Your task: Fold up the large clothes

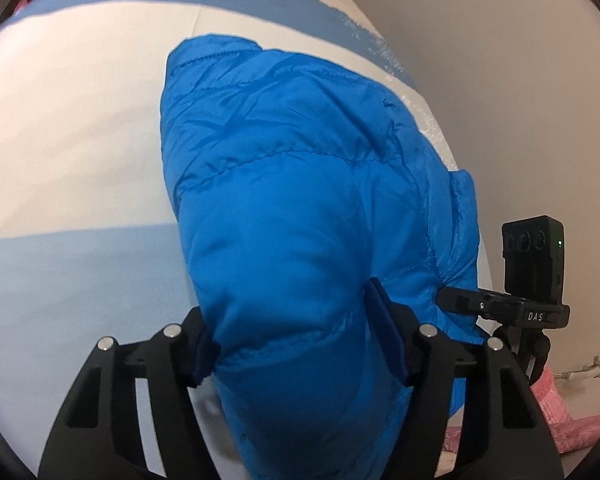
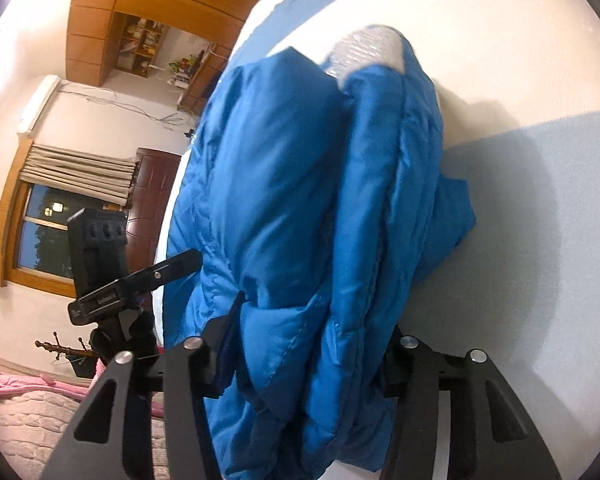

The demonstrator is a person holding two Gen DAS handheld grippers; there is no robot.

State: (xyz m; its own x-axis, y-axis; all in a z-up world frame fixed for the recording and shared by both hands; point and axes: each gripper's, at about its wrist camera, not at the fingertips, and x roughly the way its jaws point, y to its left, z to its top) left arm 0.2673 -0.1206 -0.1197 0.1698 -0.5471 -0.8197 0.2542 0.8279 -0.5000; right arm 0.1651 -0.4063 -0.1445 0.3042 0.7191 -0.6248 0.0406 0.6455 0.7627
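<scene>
A bright blue quilted puffer jacket (image 1: 292,168) lies bunched on a white and pale blue striped sheet (image 1: 68,128). My left gripper (image 1: 296,336) is shut on a thick puffy fold of the jacket at its near end. In the right wrist view the same jacket (image 2: 300,200) is folded in thick layers, with a bit of silvery lining showing at its far end. My right gripper (image 2: 312,356) is shut on these layers at the near edge. The fingertips are partly buried in the fabric.
The other gripper's black camera mount shows in the left wrist view (image 1: 534,268) and in the right wrist view (image 2: 100,264). A pink knitted blanket (image 2: 16,400) lies beside the sheet. A wall (image 1: 500,80), a window (image 2: 40,236) and wooden cabinets (image 2: 112,20) stand behind.
</scene>
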